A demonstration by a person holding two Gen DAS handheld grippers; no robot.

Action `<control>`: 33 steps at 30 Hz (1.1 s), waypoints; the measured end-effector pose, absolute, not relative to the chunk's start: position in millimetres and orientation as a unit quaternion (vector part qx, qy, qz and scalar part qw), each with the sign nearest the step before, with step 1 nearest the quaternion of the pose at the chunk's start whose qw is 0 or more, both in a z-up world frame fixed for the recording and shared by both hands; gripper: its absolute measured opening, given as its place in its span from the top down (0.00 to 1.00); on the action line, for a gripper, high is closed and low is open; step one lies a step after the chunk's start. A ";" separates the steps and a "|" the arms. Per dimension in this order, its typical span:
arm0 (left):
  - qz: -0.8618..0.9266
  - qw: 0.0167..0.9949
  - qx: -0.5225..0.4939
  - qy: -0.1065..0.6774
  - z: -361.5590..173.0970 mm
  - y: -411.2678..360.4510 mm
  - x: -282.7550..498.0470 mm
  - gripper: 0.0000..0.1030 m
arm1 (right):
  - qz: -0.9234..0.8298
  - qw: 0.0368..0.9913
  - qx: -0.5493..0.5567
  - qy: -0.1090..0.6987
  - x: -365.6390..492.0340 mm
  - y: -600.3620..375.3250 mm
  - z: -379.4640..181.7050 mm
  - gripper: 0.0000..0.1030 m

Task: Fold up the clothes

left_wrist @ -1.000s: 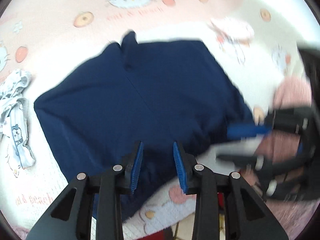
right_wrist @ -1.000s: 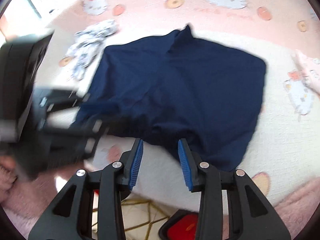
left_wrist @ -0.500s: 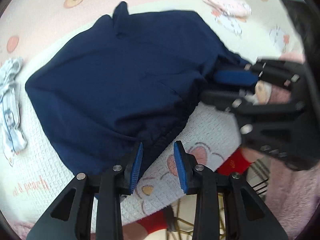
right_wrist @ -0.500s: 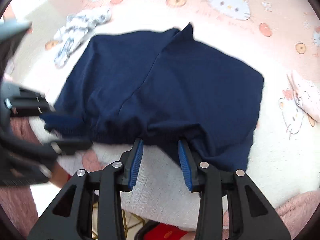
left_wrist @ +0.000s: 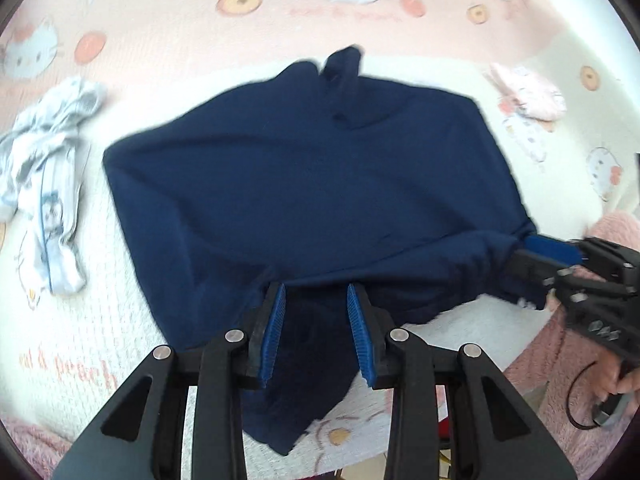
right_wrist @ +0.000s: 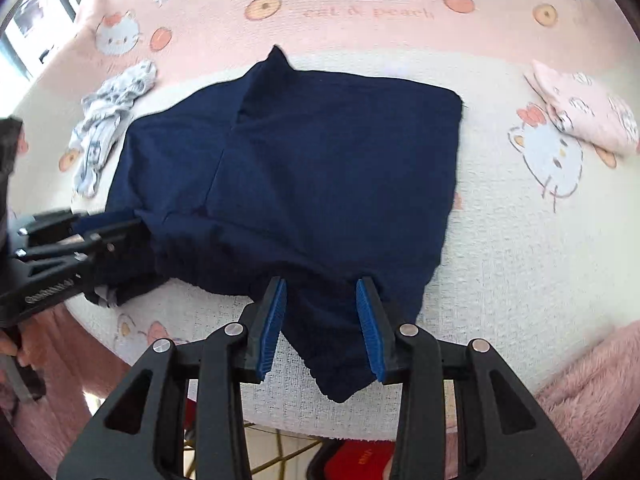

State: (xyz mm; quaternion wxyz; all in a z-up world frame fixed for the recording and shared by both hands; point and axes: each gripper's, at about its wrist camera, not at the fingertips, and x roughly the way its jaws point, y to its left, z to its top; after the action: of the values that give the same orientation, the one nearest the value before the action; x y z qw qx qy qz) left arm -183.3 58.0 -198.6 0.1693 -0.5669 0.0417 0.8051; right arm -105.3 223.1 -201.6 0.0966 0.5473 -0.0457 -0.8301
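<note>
Near hem of the navy garment (left_wrist: 304, 184), spread on the cartoon-print blanket (right_wrist: 520, 248), is being taken up: jaws of left gripper (left_wrist: 316, 300) and right gripper (right_wrist: 322, 294) stand apart, cloth between; whether the pads pinch cannot be told. Next, judged: firm pinch, hem carried to far edge. White garment (left_wrist: 44, 184) and pink folded piece (right_wrist: 588, 116) lie aside, clear.

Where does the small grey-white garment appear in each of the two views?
Left wrist view: the grey-white garment lies crumpled at the left edge, left of the navy garment.
Right wrist view: it lies upper left, beyond the navy garment's far left corner.
Shared landmark: the folded pink cloth, on the opposite side of the navy garment in both.
</note>
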 end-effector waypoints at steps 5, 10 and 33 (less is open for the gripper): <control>0.803 0.093 -0.583 -0.079 -194.5 8.4 -173.2 0.67 | -0.809 0.094 0.562 -0.145 -85.7 253.0 -199.9 0.56; 0.761 0.070 -0.614 -0.200 -210.5 -25.9 -141.0 0.67 | -0.763 0.084 0.591 -0.249 -81.5 275.1 -220.9 0.56; 0.799 0.168 -0.546 -0.185 -161.3 11.3 -150.2 0.91 | -0.727 0.201 0.513 -0.409 -74.7 280.7 -217.4 0.92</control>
State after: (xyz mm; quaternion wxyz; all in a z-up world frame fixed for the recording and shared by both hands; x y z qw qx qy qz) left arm -150.2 11.3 -161.3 0.1679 -0.5465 -0.1847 0.7994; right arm -74.7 280.7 -217.4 0.2012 0.5134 -0.4095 -0.7268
